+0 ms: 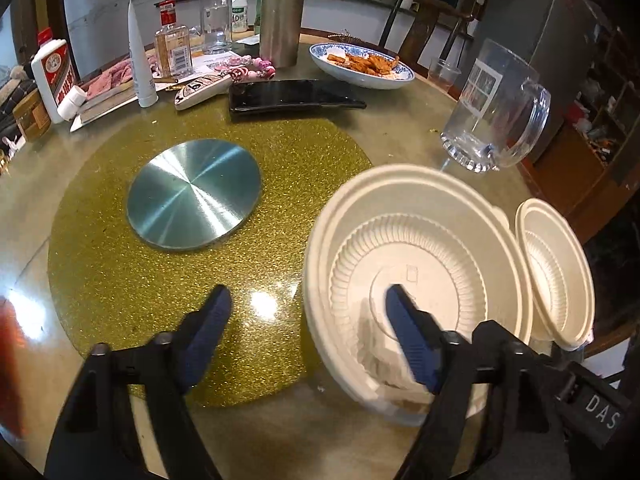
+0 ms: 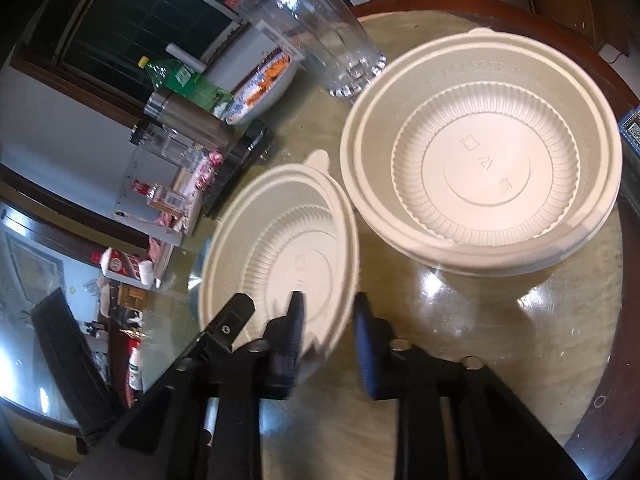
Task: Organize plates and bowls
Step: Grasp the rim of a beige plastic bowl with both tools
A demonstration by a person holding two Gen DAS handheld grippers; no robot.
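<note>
Two cream ribbed plastic bowls stand on the glass table. In the left wrist view my left gripper [image 1: 308, 298] is open, its right finger inside the near bowl [image 1: 452, 240], its left finger outside over the table; the bowl's rim lies between them. A second bowl [image 1: 556, 272] stands behind it at the right. In the right wrist view my right gripper [image 2: 328, 308] is open and straddles the near rim of the left bowl [image 2: 288, 240], left finger inside, right finger outside. The other bowl [image 2: 484, 160] sits to the upper right.
A steel disc [image 1: 194, 192] lies on a gold glitter mat [image 1: 120, 280]. A glass mug [image 1: 492, 108], a blue-rimmed plate of food [image 1: 362, 66], a black phone [image 1: 296, 96], a steel flask [image 1: 282, 12], bottles and jars crowd the far side. The table edge [image 2: 628, 320] is close at right.
</note>
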